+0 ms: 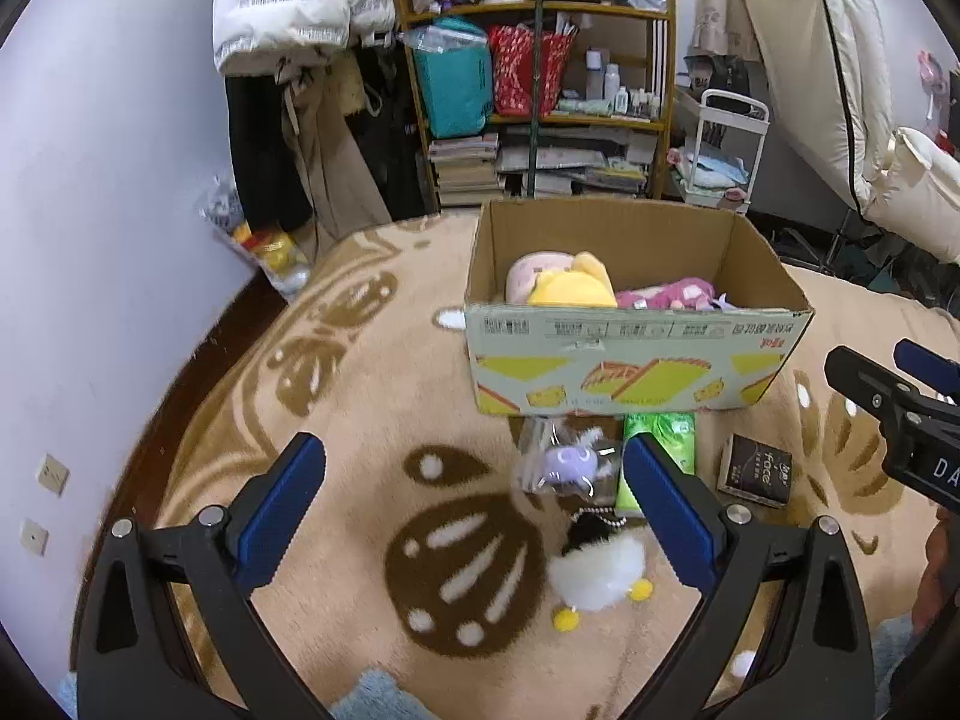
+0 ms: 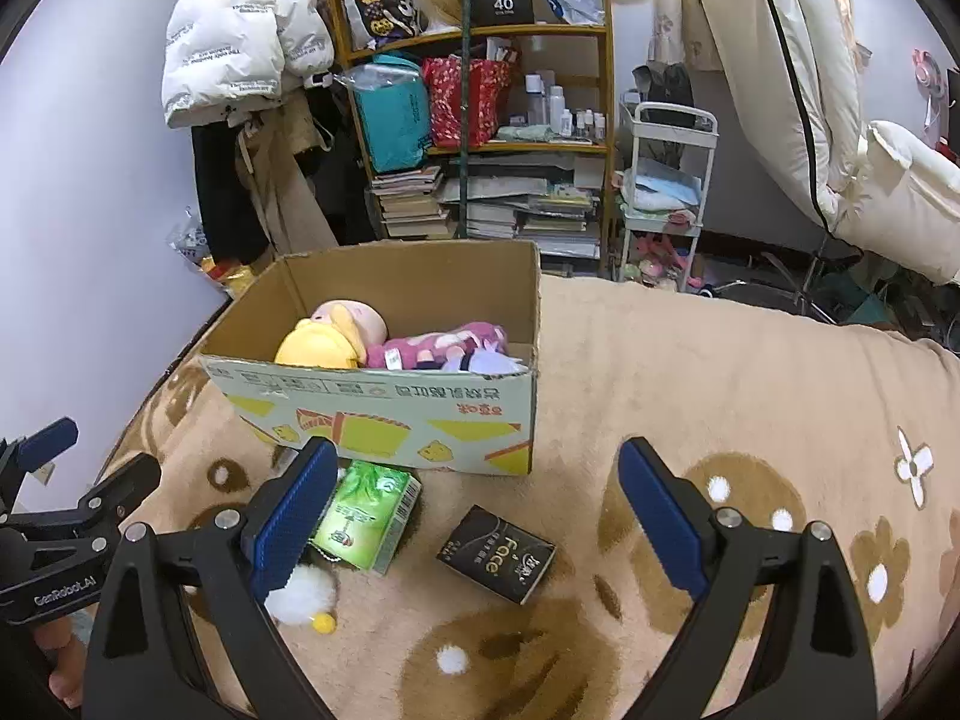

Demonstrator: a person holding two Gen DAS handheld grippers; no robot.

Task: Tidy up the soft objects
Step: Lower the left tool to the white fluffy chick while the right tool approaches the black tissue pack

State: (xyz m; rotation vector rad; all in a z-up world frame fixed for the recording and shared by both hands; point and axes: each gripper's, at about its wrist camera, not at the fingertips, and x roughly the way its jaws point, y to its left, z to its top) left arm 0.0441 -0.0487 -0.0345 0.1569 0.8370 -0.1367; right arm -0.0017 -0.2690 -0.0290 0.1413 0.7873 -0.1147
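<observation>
A cardboard box (image 1: 630, 360) (image 2: 384, 414) stands on the beige blanket and holds a yellow plush (image 1: 573, 291) (image 2: 318, 348), a pink plush (image 1: 666, 294) (image 2: 438, 342) and a lilac one (image 2: 492, 363). In front of it lie a bagged purple toy (image 1: 564, 465), a white fluffy duck keychain (image 1: 597, 570) (image 2: 303, 594), a green tissue pack (image 1: 657, 438) (image 2: 366, 516) and a black "Face" pack (image 1: 756, 471) (image 2: 495, 552). My left gripper (image 1: 474, 510) is open above the duck and purple toy. My right gripper (image 2: 477, 516) is open over the black pack.
A wooden shelf (image 1: 540, 60) (image 2: 480, 90) crammed with bags, bottles and books stands behind the box, with hanging coats (image 1: 282, 12) to its left and a white cart (image 2: 666, 180) to its right. A wall (image 1: 90, 180) borders the blanket's left edge.
</observation>
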